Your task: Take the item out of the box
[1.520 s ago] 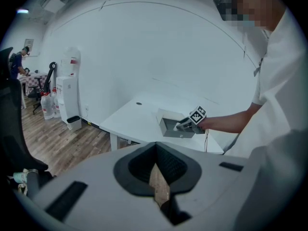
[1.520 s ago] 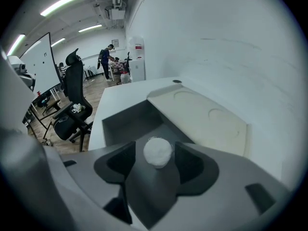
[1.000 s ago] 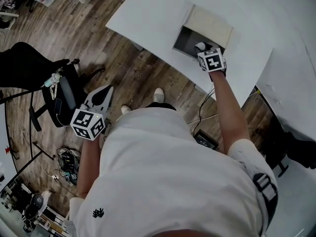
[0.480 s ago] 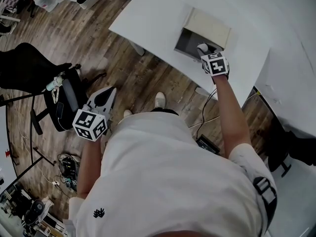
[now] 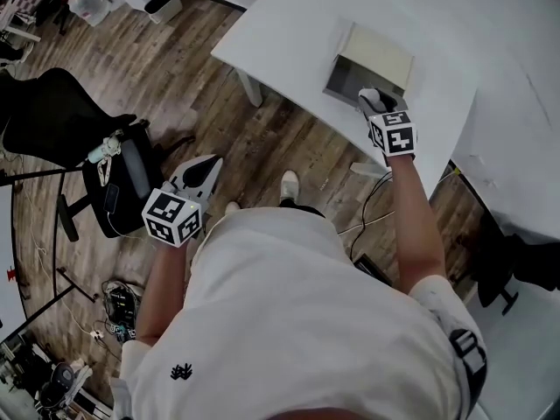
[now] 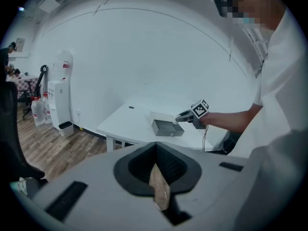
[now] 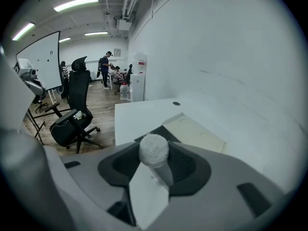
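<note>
Right gripper [image 5: 376,103] has pulled back from the box [image 5: 348,79], jaws clamped on the white ball [image 7: 154,149]. Item looks lifted out, extraction nearly done. Left gripper [image 6: 159,194] jaws together, idle.

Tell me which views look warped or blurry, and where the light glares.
Left gripper view: strong fisheye, black corners, curved wall, box small but sharp. Right gripper view: same warp, ceiling lights glaring, white ball close, slightly soft. Head view: even light, white table very bright.

Your right gripper [image 5: 378,105], white ball [image 5: 373,99] in fingers [image 7: 148,194], pulled back from box [image 5: 352,77] interior to its near rim, upper right of frame.
</note>
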Tool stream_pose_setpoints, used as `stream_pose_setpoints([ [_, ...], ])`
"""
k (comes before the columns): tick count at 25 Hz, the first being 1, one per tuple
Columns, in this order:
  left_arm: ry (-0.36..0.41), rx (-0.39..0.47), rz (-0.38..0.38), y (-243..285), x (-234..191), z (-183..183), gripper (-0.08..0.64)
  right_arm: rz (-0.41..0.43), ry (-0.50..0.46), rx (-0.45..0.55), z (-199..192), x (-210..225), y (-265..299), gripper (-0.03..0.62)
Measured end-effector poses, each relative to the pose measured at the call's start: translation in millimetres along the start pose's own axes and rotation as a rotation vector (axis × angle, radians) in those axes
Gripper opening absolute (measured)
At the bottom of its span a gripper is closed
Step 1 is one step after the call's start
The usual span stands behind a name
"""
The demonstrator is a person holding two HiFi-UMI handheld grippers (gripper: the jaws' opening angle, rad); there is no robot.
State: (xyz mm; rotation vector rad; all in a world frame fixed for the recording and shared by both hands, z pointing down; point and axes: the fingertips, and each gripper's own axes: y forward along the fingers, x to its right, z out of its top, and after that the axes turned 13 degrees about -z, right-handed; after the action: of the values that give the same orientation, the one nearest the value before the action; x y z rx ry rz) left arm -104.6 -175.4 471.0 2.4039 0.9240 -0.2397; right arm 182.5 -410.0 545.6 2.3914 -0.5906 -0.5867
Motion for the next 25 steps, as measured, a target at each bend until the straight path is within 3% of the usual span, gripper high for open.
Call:
stream_pose_setpoints([
  [25,0.091,0.011,-0.200,-109.5,7.3,-49.0,0.006,0.004,0.051,0.011,-14.0,-197.2,-172.5,0.175],
])
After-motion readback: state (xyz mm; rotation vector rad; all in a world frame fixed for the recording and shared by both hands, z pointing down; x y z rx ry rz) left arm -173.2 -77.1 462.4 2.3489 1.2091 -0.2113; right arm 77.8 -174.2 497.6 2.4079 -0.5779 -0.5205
